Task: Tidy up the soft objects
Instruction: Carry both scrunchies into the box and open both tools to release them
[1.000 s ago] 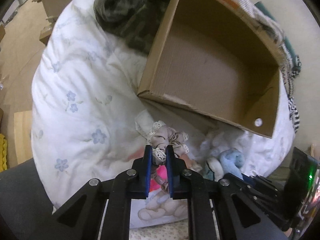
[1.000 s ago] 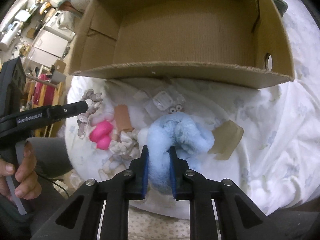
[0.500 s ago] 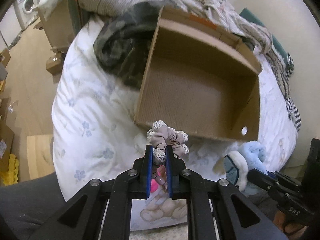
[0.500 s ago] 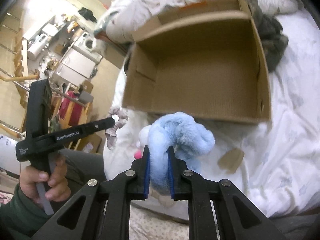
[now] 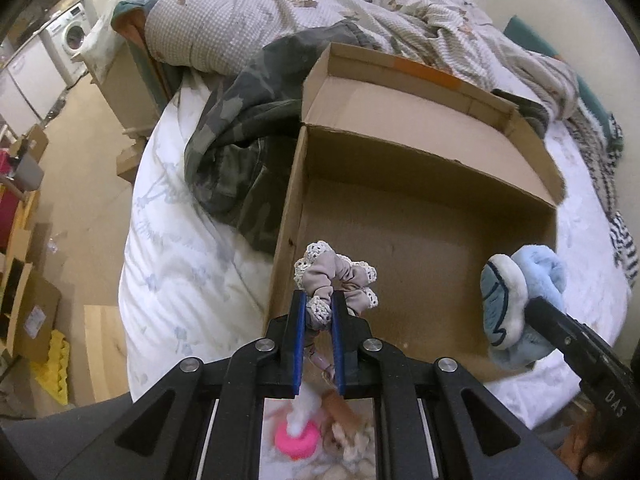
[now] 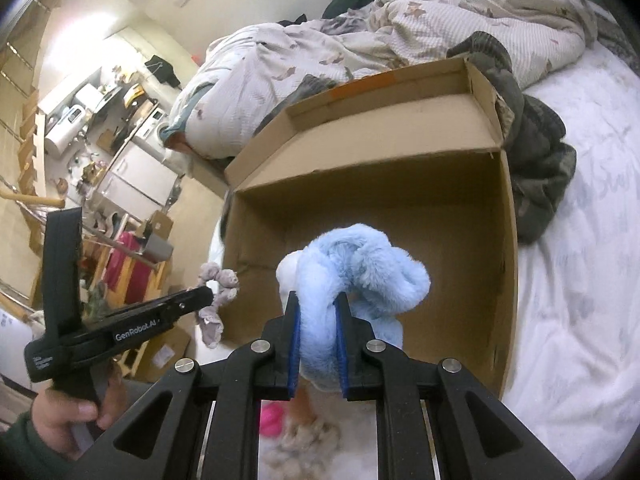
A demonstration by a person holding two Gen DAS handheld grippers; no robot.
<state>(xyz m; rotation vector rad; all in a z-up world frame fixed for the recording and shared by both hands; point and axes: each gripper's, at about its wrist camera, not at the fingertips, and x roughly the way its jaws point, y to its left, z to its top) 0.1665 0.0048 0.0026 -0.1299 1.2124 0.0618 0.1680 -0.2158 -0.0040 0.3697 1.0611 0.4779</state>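
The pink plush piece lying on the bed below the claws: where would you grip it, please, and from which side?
Grip the pink plush piece across its rounded body, coming straight down from above. It lies flat on the white bedding, with a white tuft on top and beige soft items crowding its right side, so a side approach would likely snag them.

Beige scrunchie, blue plush — brown box

Black two-finger grippers, blue-lined fingers, silver screws, white "GenRobot.AI" lettering, dark green sleeve.
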